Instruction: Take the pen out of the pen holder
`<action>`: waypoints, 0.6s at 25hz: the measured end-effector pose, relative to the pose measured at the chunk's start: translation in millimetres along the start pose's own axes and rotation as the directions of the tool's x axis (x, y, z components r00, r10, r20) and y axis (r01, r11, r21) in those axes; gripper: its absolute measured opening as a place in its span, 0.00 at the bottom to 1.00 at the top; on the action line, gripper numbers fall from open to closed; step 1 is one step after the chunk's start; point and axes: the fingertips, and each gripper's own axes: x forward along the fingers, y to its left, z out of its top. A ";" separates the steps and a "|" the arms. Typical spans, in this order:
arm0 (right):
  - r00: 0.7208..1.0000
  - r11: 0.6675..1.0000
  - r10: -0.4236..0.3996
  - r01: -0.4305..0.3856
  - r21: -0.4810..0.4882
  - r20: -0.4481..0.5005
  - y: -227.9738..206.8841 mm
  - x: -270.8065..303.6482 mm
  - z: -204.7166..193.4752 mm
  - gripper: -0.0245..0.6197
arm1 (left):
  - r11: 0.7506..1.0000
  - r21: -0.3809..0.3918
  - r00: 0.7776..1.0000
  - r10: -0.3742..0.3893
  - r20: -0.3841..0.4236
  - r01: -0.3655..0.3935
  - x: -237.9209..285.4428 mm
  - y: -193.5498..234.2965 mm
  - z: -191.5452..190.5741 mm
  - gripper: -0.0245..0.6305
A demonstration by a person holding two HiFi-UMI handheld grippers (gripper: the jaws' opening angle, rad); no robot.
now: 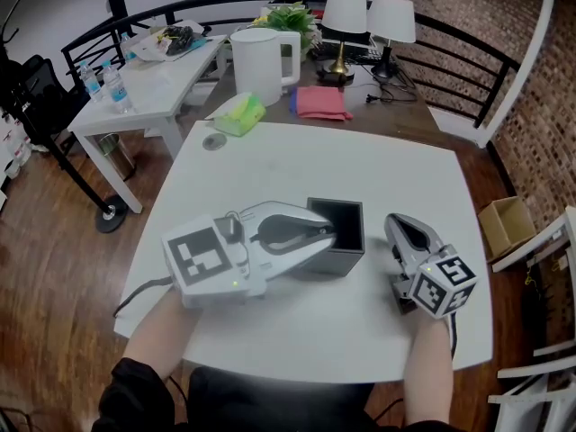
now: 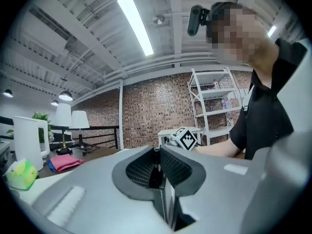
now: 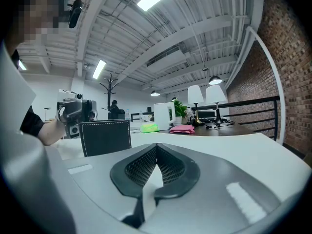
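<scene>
A black square pen holder (image 1: 347, 261) stands near the middle of the white table (image 1: 297, 160); the right gripper view shows it too (image 3: 106, 138). My left gripper (image 1: 329, 235) reaches into its open top from the left. In the left gripper view the jaws (image 2: 157, 154) are closed on a thin dark pen (image 2: 156, 172) standing upright between the pads. In the head view the pen is hidden by the gripper. My right gripper (image 1: 401, 224) rests on the table just right of the holder, its pads (image 3: 156, 150) touching at the tips with nothing between them.
Behind the white table, a brown desk carries a white kettle (image 1: 263, 61), a green pack (image 1: 239, 114), a pink cloth (image 1: 319, 103) and two lamps (image 1: 345, 12). A small round disc (image 1: 214, 141) lies at the white table's far left corner. A cardboard box (image 1: 506, 224) sits on the floor at right.
</scene>
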 end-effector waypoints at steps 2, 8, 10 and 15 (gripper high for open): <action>1.000 1.000 0.001 -0.001 0.000 0.000 0.3 0.1 -0.4 0.06 | 1.000 -0.018 0.998 0.009 0.063 -0.008 -5.2 1.6 15.2 0.10; 1.000 1.000 -0.001 0.001 -0.001 -0.001 -0.1 -0.8 0.0 0.06 | 0.992 -0.122 0.953 0.044 0.300 -0.007 -42.0 18.7 62.9 0.10; 1.000 1.000 0.000 0.000 -0.002 0.000 0.0 -0.7 0.3 0.06 | 0.987 -0.158 0.927 0.069 0.368 -0.010 -62.6 32.2 76.6 0.10; 1.000 1.000 0.002 -0.002 -0.001 -0.001 0.4 -0.3 0.4 0.06 | 0.914 -0.401 0.921 0.109 0.374 0.055 -103.4 73.0 77.7 0.10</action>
